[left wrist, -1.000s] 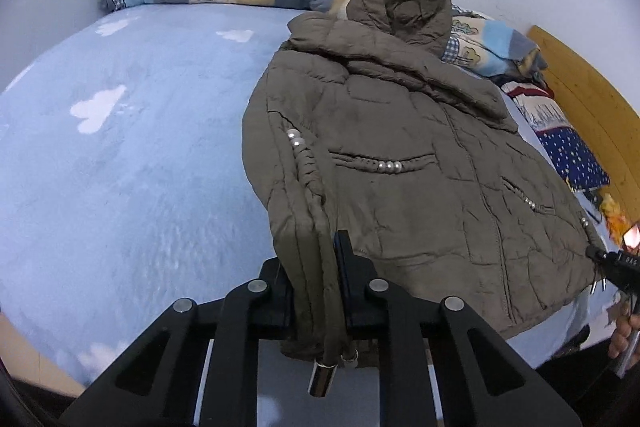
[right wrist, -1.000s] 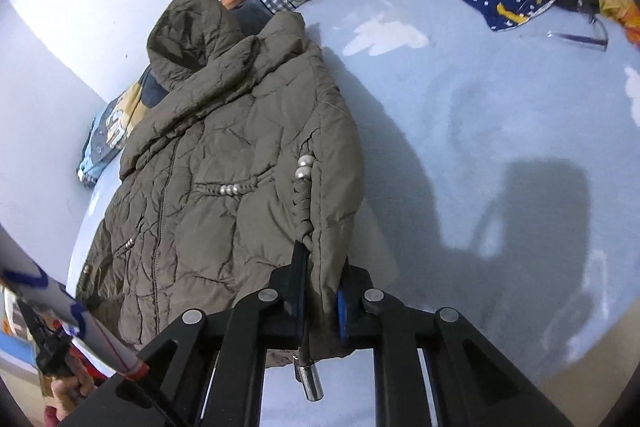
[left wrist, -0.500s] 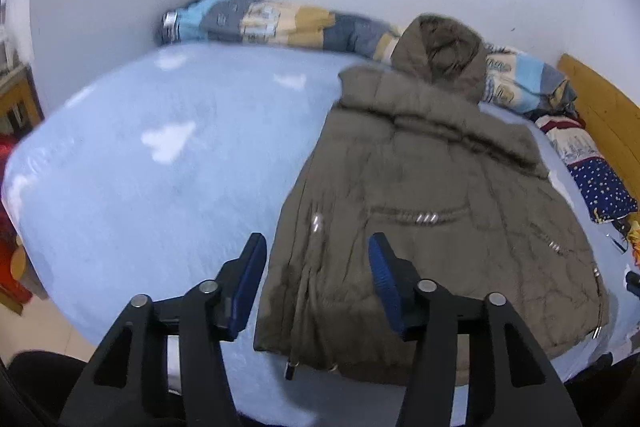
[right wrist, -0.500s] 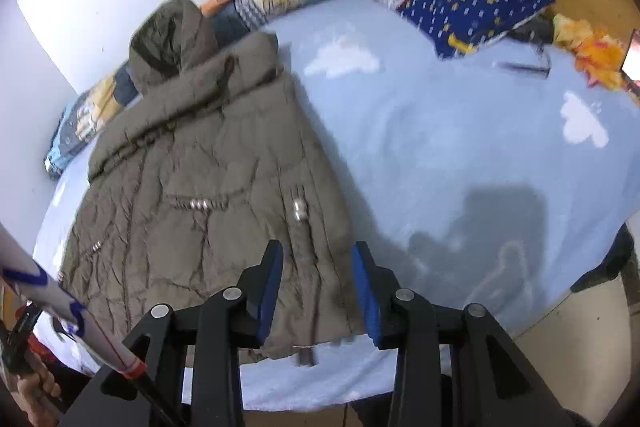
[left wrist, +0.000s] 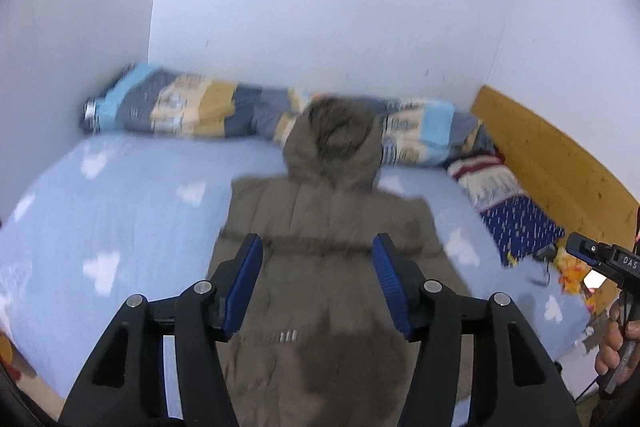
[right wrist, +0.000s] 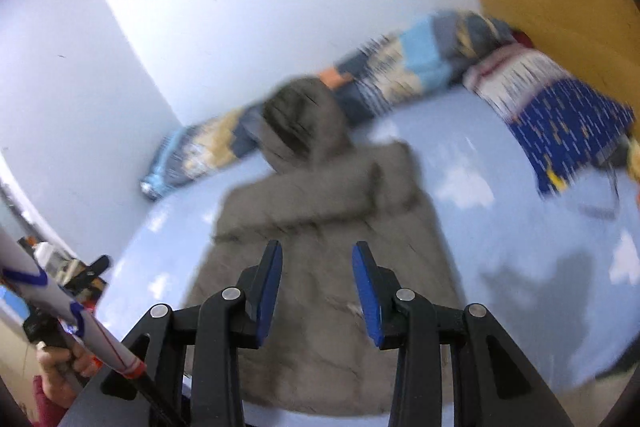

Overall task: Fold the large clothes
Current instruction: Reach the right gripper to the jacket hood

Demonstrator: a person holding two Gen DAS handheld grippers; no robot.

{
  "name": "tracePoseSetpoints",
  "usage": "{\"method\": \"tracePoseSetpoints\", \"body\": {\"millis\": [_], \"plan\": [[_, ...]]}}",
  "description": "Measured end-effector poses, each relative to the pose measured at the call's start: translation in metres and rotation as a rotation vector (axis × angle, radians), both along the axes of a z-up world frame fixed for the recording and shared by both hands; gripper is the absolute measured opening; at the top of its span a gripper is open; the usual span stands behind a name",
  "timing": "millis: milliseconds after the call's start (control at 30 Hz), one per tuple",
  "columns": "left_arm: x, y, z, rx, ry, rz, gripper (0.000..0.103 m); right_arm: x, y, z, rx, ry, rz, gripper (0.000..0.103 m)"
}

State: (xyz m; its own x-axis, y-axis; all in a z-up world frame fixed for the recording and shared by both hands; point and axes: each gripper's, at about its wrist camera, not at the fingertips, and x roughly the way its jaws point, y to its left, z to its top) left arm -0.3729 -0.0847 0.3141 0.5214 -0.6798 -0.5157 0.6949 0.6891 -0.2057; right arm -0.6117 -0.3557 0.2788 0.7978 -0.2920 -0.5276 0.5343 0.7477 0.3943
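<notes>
An olive-brown padded hooded jacket (left wrist: 320, 227) lies flat on the light blue bed, hood toward the far wall, sleeves folded in. It also shows in the right wrist view (right wrist: 328, 219), blurred. My left gripper (left wrist: 318, 267) is open and empty, held above the jacket's lower part. My right gripper (right wrist: 316, 275) is open and empty, also above the jacket's lower part. Neither touches the cloth.
The bed (left wrist: 120, 219) has a blue cloud-pattern sheet. A rolled patchwork quilt (left wrist: 192, 111) lies along the far wall. A starry blue pillow (left wrist: 520, 223) and a wooden headboard (left wrist: 560, 163) are at the right. White walls stand behind and to the left.
Both grippers have let go of the jacket's bottom hem, opened, and pulled up and back from the bed. The jacket now lies flat.
</notes>
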Motion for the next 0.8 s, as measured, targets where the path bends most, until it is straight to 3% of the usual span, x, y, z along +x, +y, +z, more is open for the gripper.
{"method": "tracePoseSetpoints", "body": {"millis": [33, 167, 300, 433, 633, 800], "plan": [[0.003, -0.009, 0.009, -0.005, -0.017, -0.008, 0.067, 0.009, -0.001, 0.016, -0.011, -0.020, 0.014, 0.040], [0.017, -0.039, 0.016, 0.012, -0.044, -0.004, 0.068, 0.046, -0.004, 0.045, -0.048, -0.013, 0.044, 0.046], [0.047, -0.070, -0.016, 0.067, -0.008, 0.022, 0.068, 0.096, -0.017, 0.041, -0.060, 0.041, 0.065, 0.049], [0.086, -0.098, -0.074, 0.151, 0.022, 0.061, 0.068, 0.160, -0.039, 0.007, -0.027, 0.125, 0.097, 0.049], [0.134, -0.125, -0.158, 0.246, 0.071, 0.068, 0.068, 0.260, -0.075, -0.069, 0.017, 0.285, 0.118, 0.049], [0.159, -0.139, -0.190, 0.270, 0.164, 0.053, 0.068, 0.331, -0.097, -0.137, 0.043, 0.409, 0.153, 0.049]]}}
